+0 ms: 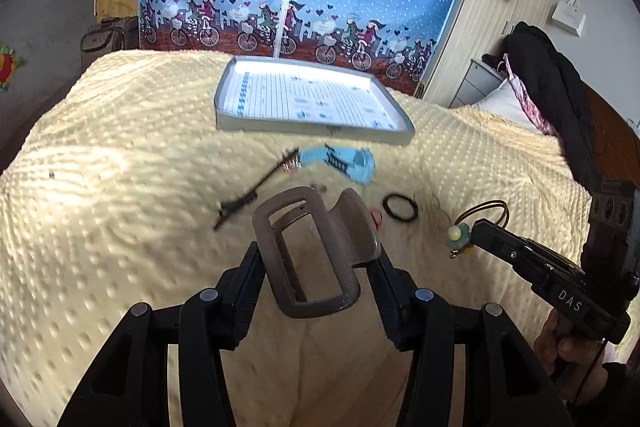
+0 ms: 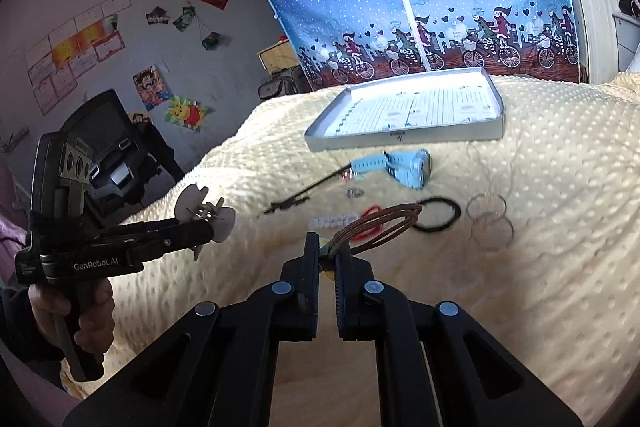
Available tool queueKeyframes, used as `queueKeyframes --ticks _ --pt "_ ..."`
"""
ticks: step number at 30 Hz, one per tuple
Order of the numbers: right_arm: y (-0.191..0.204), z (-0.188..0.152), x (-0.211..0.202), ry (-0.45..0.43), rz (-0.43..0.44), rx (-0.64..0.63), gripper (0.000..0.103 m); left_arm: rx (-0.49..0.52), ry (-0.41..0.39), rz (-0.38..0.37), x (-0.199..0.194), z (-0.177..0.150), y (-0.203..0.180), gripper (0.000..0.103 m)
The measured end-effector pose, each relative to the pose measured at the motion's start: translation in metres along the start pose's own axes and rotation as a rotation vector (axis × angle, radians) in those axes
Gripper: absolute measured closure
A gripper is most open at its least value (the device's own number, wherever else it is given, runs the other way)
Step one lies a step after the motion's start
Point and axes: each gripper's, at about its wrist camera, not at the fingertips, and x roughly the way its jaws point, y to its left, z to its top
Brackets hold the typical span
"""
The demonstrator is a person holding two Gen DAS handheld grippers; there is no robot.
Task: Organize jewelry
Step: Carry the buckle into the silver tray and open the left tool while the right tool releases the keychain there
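Observation:
My left gripper (image 1: 318, 259) is shut on a brown hair claw clip (image 1: 308, 251), held above the yellow bedspread; the right wrist view shows that clip (image 2: 206, 213) side-on at the left gripper (image 2: 208, 227). My right gripper (image 2: 327, 247) is shut on a brown hair tie (image 2: 380, 223) whose loop sticks out forward. The left wrist view shows its flower bead (image 1: 458, 235) at the right gripper (image 1: 476, 231). A grey tray (image 1: 280, 125) (image 2: 400, 139) with a lined paper bottom lies further back on the bed.
Between the grippers and the tray lie a light blue watch (image 2: 404, 165), a long black hairpin (image 2: 304, 193), a black hair tie (image 2: 438, 215), a red band (image 2: 370, 223), clear hoops (image 2: 490, 223) and a small ring (image 2: 355, 193). A blue curtain hangs behind the bed.

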Motion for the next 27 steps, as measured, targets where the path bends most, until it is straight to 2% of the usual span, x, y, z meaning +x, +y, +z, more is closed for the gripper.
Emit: queueKeyframes --ticks 3,7,11,15,22,27 --pt "-0.003 0.026 0.011 -0.005 -0.006 0.019 0.097 0.012 -0.017 0.01 0.001 0.029 0.009 0.054" --pt "-0.006 0.066 0.047 -0.009 -0.03 0.027 0.097 0.035 -0.044 0.031 0.016 0.06 0.024 0.054" --pt "-0.008 0.099 0.098 -0.012 -0.048 0.026 0.097 0.06 -0.093 0.062 0.048 0.084 0.039 0.054" --pt "-0.011 0.121 0.151 -0.002 -0.054 0.031 0.097 0.015 -0.076 0.049 0.085 0.103 0.061 0.054" --pt "-0.029 0.135 0.212 0.021 -0.086 0.076 0.097 0.011 -0.059 0.026 0.152 0.138 0.078 0.054" --pt "-0.043 0.132 0.241 0.082 -0.122 0.121 0.096 -0.045 -0.014 0.001 0.192 0.142 0.082 0.054"
